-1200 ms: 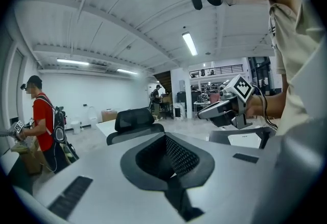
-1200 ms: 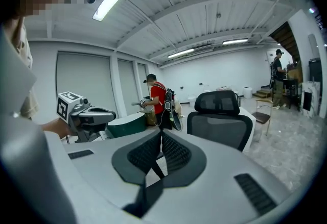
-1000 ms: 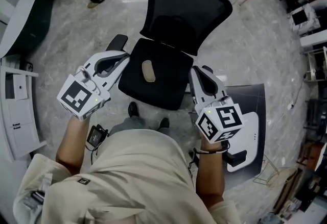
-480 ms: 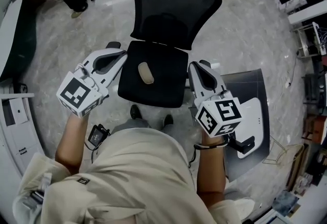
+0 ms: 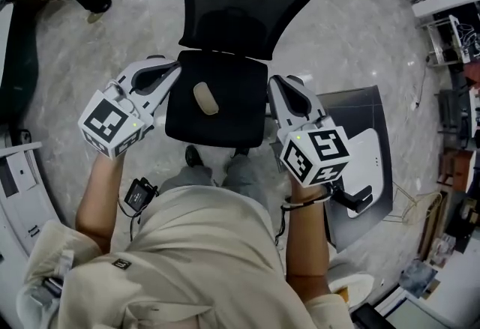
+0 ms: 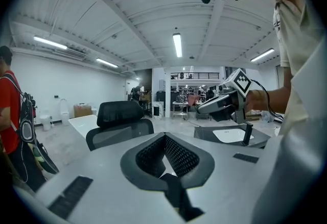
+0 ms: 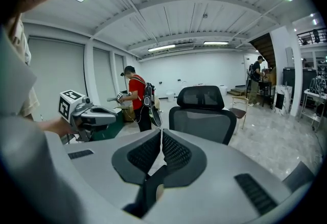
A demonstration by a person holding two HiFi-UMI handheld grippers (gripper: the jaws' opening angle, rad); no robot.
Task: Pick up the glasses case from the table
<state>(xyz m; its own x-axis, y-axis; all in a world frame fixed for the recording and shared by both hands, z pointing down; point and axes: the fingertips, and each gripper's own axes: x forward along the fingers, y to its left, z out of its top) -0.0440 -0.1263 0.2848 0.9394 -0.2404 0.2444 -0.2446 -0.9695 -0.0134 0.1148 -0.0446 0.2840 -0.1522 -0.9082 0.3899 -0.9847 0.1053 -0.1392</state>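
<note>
Tan and oval, the glasses case [image 5: 204,98] lies not on any table in view but on the black seat of an office chair [image 5: 232,124]. It sits in the left half of the seat, toward the back edge, and nothing touches it. Over the last second the chair has drifted up and to the left in the head view. Meanwhile the 2 grippers have advanced along the seat's 2 sides. The left gripper [image 5: 175,67] now has its tips by the seat's back-left corner, and the right gripper [image 5: 274,85] sits just beside the right edge, so the case lies between them, nearer the left 1. The case itself has not shifted on the seat. Neither tool has changed its state: in each gripper view the 2 ribbed pads are pressed together with nothing between them, so both are closed and empty. Each gripper view looks out across the room at the chair's mesh backrest [image 7: 203,116] and at the other gripper, and the case shows in neither. I read this as the end of the approach, with the pick itself not yet begun. The left gripper looks the better placed. It would need to spread its jaws, swing inward over the seat and tip down onto the case, probably across its narrow width. The rounded shell may slip from a shallow grip, and I would expect a push on the seat to turn or roll the chair.
</note>
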